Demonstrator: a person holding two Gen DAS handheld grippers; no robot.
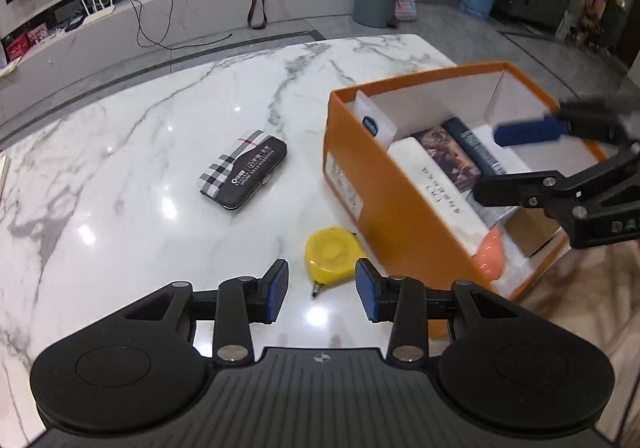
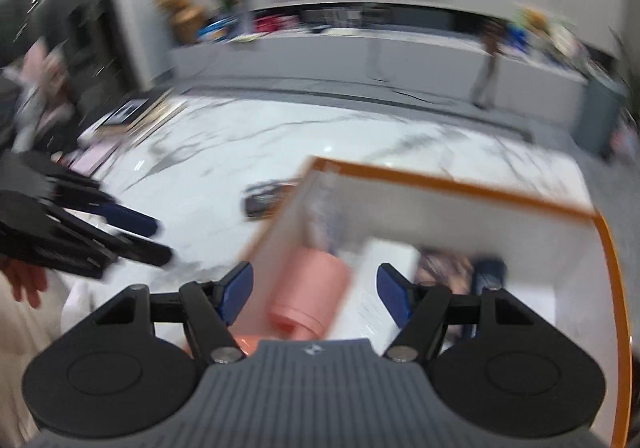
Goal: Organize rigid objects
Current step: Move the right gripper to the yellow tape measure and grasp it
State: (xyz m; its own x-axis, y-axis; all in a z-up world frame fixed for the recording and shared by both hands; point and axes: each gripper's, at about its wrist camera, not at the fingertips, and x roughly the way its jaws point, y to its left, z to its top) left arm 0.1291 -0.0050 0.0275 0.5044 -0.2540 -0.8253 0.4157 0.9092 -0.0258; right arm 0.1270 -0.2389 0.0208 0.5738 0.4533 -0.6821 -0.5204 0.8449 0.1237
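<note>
Marble table [image 1: 160, 119], filled orange box [image 1: 404, 232]

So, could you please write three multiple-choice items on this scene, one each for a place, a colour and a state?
1. Where does the yellow tape measure lie?
A. in the box
B. on the marble table beside the orange box
C. on the floor

2. What colour is the roll in the box?
A. green
B. pink
C. black

3. How is the left gripper?
A. open and empty
B. shut on the tape measure
C. shut on the plaid case

Key: 1 B, it rests on marble outside the box wall; 2 B, both views show pink; 3 A, its pads stand apart with nothing between.
</note>
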